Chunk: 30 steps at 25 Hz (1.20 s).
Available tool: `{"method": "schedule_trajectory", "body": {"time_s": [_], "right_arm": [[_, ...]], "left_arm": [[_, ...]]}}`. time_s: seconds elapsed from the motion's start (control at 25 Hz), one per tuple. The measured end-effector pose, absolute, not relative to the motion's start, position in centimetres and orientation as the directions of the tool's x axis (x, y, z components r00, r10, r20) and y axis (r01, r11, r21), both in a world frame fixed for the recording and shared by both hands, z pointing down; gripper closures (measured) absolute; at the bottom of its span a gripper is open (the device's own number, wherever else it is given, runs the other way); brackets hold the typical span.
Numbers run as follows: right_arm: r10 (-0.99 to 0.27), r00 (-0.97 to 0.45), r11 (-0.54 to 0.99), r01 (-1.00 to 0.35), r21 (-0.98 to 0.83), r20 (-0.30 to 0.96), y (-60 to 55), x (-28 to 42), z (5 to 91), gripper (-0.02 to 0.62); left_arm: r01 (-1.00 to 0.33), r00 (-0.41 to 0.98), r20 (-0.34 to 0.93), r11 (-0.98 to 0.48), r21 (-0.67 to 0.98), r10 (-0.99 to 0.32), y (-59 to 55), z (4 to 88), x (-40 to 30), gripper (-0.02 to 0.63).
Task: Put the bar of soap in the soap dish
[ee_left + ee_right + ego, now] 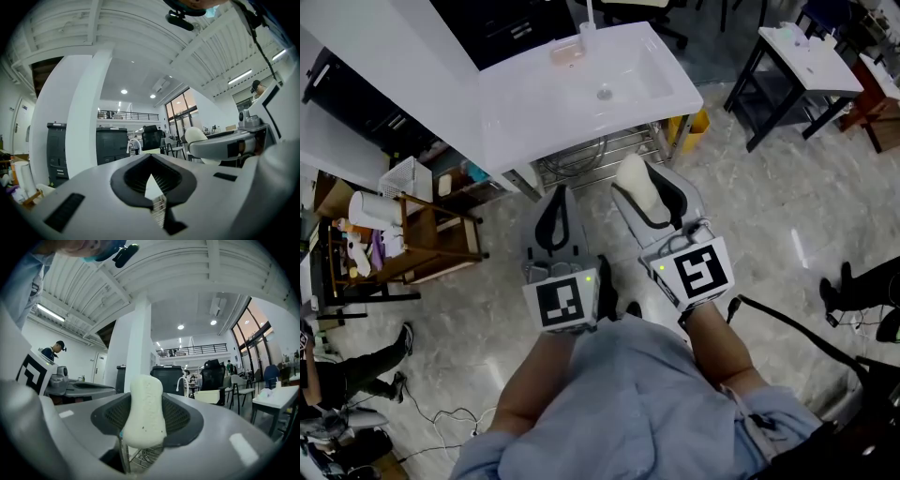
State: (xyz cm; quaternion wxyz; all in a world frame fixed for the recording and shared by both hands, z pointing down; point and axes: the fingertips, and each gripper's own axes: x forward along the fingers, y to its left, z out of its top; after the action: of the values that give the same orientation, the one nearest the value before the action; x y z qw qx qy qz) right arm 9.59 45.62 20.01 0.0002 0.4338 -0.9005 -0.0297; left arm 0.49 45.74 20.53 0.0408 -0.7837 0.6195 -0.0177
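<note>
Your bar of soap (144, 411) stands on end, long axis upright, its rounded top rising above the jaws. It sits between the pads of your right gripper (652, 192), whose jaws are spread wide and clamped on its broad faces, just short of the sink's (534, 103) front edge. The soap dish (568, 54) is on the sink's far rim. Your left gripper (555, 202) is closed and empty.

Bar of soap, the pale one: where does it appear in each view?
Head view: pale oval bar of soap, centre, in the right gripper.
Left gripper view: right of centre.
Right gripper view: centre foreground.
Shared landmark: white curved tap beyond it.
</note>
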Motion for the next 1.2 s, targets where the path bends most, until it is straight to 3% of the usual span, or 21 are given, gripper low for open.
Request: {"method": "schedule_trajectory", "body": {"time_s": [0.76, 1.2], "right_arm": [[-0.807, -0.590, 0.588, -0.806, 0.067, -0.014, 28.7, 2.9, 19.2, 0.399], [-0.829, -0.559, 0.558, -0.824, 0.095, 0.015, 24.7, 1.4, 19.3, 0.399]], "left_arm": [[-0.953, 0.299, -0.033, -0.297, -0.066, -0.954, 28.2, 19.7, -5.3, 0.601], [-0.945, 0.327, -0.045, -0.327, -0.006, -0.944, 23.6, 20.8, -6.8, 0.601]]}}
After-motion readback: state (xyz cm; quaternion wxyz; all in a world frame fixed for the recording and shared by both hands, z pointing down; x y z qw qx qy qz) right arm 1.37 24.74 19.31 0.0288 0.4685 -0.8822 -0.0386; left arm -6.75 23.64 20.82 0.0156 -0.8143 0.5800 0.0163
